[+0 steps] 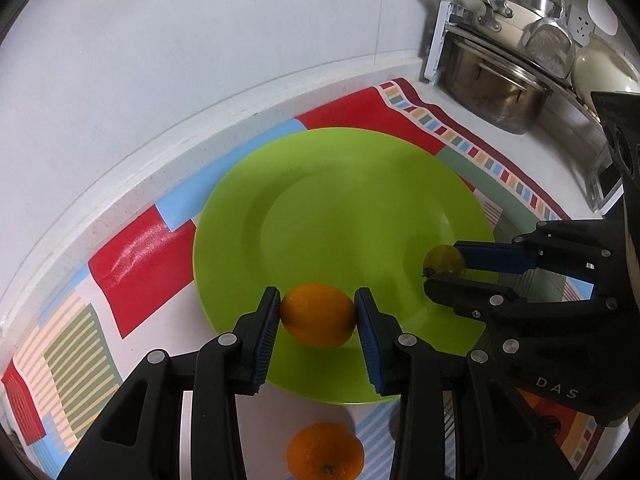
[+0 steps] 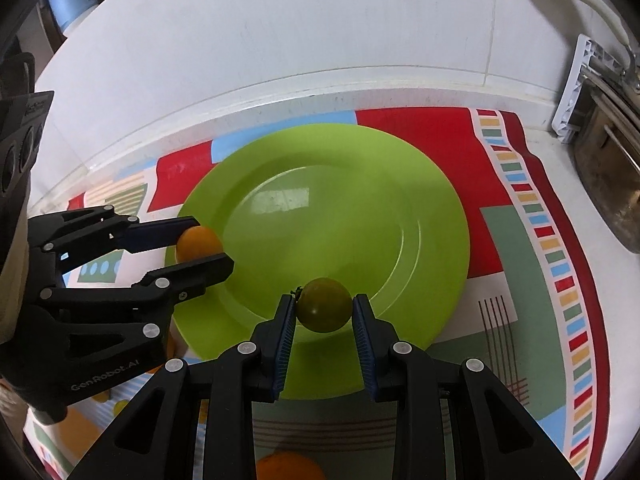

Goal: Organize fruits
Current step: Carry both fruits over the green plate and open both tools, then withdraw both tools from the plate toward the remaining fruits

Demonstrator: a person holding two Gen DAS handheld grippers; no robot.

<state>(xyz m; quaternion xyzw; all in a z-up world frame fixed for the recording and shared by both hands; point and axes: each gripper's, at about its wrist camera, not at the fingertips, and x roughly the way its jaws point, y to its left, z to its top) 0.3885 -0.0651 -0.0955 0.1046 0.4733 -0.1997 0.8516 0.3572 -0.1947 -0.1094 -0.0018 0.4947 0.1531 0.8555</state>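
A lime green plate (image 1: 340, 208) lies on a colourful mat; it also shows in the right wrist view (image 2: 320, 208). My left gripper (image 1: 317, 312) is shut on an orange (image 1: 317, 315) and holds it over the plate's near edge; in the right wrist view this gripper (image 2: 210, 242) and its orange (image 2: 198, 240) are at the plate's left edge. My right gripper (image 2: 324, 305) is shut on a small green-yellow fruit (image 2: 323, 304) over the plate's near rim; in the left wrist view this gripper (image 1: 444, 266) and fruit (image 1: 444, 260) are at the plate's right edge.
A second orange (image 1: 325, 451) lies on the mat (image 1: 140, 264) in front of the plate; its top shows in the right wrist view (image 2: 288, 466). Steel pots (image 1: 496, 88) and pans stand at the back right on the white counter. A white wall runs behind.
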